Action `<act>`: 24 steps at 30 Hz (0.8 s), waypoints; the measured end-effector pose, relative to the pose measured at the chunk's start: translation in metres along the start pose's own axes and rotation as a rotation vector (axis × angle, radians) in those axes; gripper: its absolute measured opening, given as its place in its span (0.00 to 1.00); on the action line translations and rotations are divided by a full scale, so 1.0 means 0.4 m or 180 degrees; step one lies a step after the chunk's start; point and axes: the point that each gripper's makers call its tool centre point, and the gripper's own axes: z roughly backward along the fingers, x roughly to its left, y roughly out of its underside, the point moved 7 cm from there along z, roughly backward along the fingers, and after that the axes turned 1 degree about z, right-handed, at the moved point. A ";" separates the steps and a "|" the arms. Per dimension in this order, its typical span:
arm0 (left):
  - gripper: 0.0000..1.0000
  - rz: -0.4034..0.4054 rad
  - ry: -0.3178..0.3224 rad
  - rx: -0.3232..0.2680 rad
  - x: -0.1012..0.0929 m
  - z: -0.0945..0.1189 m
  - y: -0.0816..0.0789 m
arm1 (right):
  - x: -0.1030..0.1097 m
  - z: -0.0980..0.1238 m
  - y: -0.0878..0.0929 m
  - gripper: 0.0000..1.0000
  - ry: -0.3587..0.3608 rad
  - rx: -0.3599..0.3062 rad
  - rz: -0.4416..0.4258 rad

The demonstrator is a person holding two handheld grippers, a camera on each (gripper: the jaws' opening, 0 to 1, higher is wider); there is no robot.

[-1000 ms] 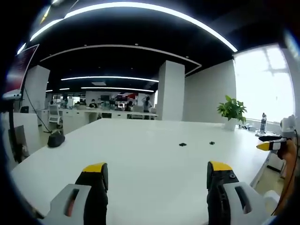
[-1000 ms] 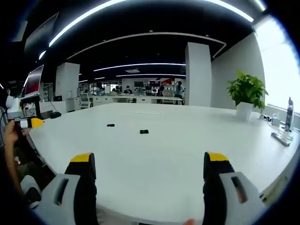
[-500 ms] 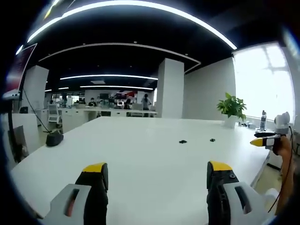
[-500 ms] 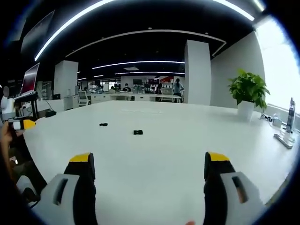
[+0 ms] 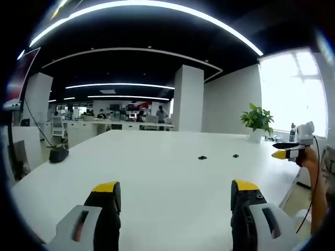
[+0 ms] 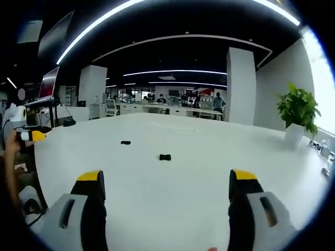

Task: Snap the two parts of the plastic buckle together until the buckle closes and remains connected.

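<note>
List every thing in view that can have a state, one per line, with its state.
left gripper: open, empty, above the table.
right gripper: open, empty.
nearer buckle part: lying loose on the white table.
farther buckle part: lying loose, apart from the other, not joined.

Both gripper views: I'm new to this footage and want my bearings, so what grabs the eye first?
Two small black buckle parts lie apart on a wide white table. Both grippers hang open over its near edge, the right gripper and the left gripper. A potted plant stands at the table's far side.
</note>
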 end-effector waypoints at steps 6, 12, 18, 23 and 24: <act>0.88 -0.0010 0.0032 0.0020 -0.005 -0.005 0.006 | -0.034 -0.043 -0.022 1.00 -0.0363 -0.0017 0.0132; 0.88 -0.0008 0.0034 0.0016 -0.006 -0.005 0.006 | -0.063 -0.063 -0.033 1.00 -0.0554 -0.0170 0.0156; 0.88 -0.0022 0.0053 0.0029 -0.010 -0.008 0.009 | -0.086 -0.088 -0.028 1.00 -0.0667 -0.0169 0.0226; 0.88 -0.0027 0.0056 0.0034 -0.009 -0.008 0.008 | -0.109 -0.115 -0.023 1.00 -0.0756 -0.0179 0.0329; 0.88 -0.0023 0.0048 0.0030 -0.008 -0.008 0.008 | -0.111 -0.118 -0.023 1.00 -0.0772 -0.0176 0.0338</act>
